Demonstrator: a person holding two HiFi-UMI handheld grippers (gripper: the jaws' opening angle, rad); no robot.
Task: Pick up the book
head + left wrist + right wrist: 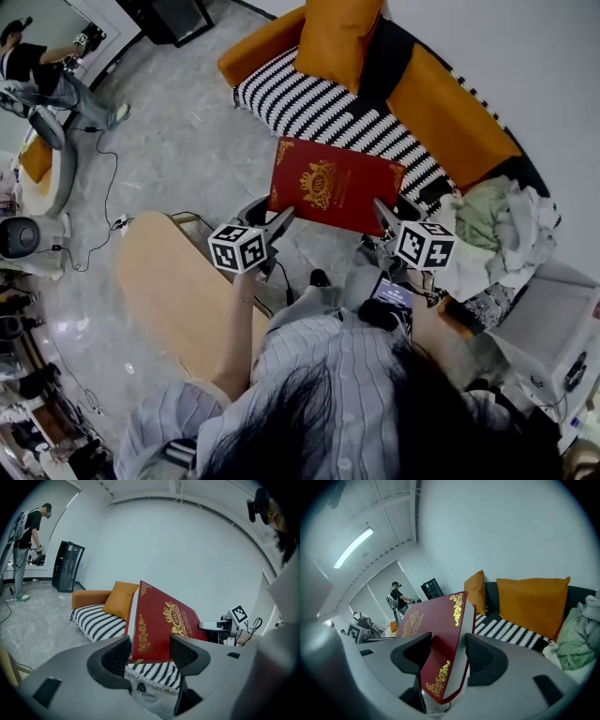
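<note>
The book (335, 185), red with gold ornament on its cover, hangs in the air between the two grippers, clear of the floor and tilted. The left gripper (279, 221) has its jaws set wide and closed on the book's near left corner. In its own view the cover fills the gap between the two dark pads (117, 656). The right gripper (382, 214) clamps the near right corner in the same way, and there the book (436, 634) shows edge-on with a jaw on either face. Just beyond both grippers stands a sofa (459, 117) with a black-and-white striped seat (319, 108) and an orange cushion (337, 33). Below and to the left of the left gripper lies a tan wooden tabletop (173, 291). To the right of the right gripper sits a heap of clothes (506, 225).
</note>
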